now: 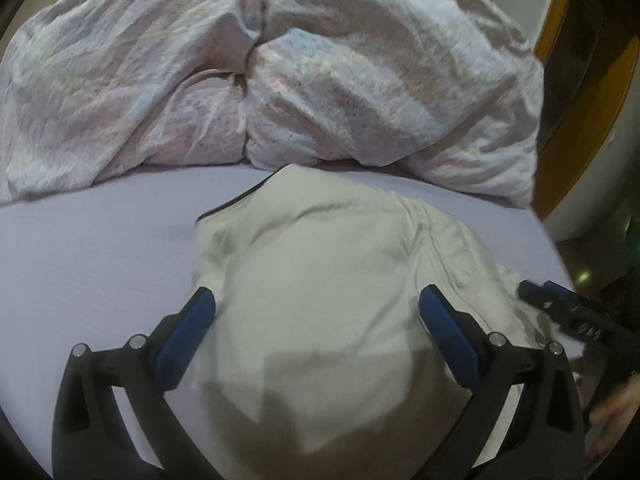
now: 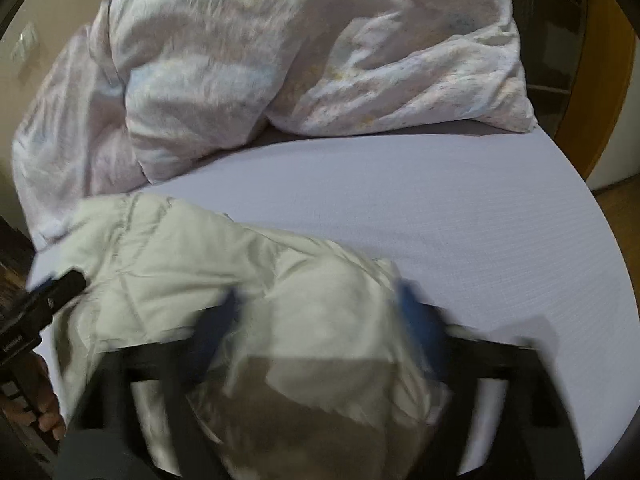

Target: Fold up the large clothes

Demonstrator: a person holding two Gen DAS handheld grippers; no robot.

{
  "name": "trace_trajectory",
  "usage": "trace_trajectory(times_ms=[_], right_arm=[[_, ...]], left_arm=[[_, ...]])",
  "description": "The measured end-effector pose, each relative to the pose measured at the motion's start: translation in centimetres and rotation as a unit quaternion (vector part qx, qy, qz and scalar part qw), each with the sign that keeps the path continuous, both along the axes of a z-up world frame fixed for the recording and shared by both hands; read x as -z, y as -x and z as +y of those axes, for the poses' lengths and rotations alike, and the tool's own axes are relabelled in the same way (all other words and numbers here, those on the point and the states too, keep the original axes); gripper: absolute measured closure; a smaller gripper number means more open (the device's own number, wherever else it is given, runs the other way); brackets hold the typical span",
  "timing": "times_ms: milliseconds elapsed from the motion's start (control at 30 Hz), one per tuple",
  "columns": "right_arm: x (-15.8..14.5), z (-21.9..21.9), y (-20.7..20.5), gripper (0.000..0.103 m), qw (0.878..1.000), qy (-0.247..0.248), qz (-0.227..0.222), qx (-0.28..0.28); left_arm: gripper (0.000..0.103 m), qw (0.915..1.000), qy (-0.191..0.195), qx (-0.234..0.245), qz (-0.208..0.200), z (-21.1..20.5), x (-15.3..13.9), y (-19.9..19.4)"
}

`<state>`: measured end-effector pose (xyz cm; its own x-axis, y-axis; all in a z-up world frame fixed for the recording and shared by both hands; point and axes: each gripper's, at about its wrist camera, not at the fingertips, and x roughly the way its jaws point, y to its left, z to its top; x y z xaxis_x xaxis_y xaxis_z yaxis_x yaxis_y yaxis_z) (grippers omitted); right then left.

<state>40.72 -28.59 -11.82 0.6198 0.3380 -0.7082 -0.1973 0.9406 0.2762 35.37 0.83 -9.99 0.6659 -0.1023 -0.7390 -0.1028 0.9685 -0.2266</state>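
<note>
Black gripper frames – blue pads, silver screw heads

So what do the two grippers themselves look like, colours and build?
The left gripper has a black frame with open, strut-like arms, silver round bolt heads at the joints, and flat blue pads on its two fingers. The right gripper looks the same, black frame with blue pads, though it is blurred. No cables or sleeves show; bare fingers hold the left one.
</note>
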Motion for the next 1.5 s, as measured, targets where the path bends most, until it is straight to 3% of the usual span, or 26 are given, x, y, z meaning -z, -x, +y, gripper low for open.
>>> trace_trajectory(times_ms=[100,200,267,400,533,767,933,1100,1333,1500], right_arm=[[-0.6,-3.4,0.3,0.003,0.997,-0.074,0.033,-0.006],[1.4,-6.4,-0.3,0.002,0.977,-0.174,0.124,-0.022],[2.9,-7.2,-0.5,0.002,0.962,-0.208,0.177,-0.027],[5.4,-7.4,-0.4,0.001,0.940,-0.246,0.233,-0.043],[7.4,-6.3,-0.3,0.001,0.926,-0.258,0.269,-0.056],[9.3,-5.1,-0.8,0.001,0.909,-0.288,0.292,-0.072],[9.9,-4.6,-0.8,0.001,0.896,-0.312,0.306,-0.078],[10.0,-3.7,-0.8,0.001,0.891,-0.321,0.310,-0.087],[10.3,-3.5,-0.4,0.001,0.889,-0.335,0.298,-0.092],[10.5,-3.6,-0.3,0.001,0.888,-0.344,0.291,-0.091]], left_arm=[[0.002,0.9996,0.027,-0.003,0.007,1.8,-0.7,1.9],[0.002,0.9975,0.063,-0.011,0.029,3.8,-0.3,3.5],[0.002,0.9958,0.079,-0.015,0.042,4.9,0.2,4.0],[0.002,0.9920,0.106,-0.020,0.066,6.3,1.5,4.4],[0.002,0.9868,0.139,-0.015,0.080,6.7,2.3,4.5],[0.002,0.9824,0.165,0.002,0.088,6.5,3.1,4.0],[0.002,0.9748,0.199,0.012,0.099,6.6,4.0,3.4],[0.002,0.9602,0.255,0.005,0.114,6.8,5.6,3.1],[0.002,0.9332,0.334,-0.010,0.131,6.7,7.6,3.0],[0.002,0.9269,0.351,-0.016,0.133,6.4,8.1,2.8]])
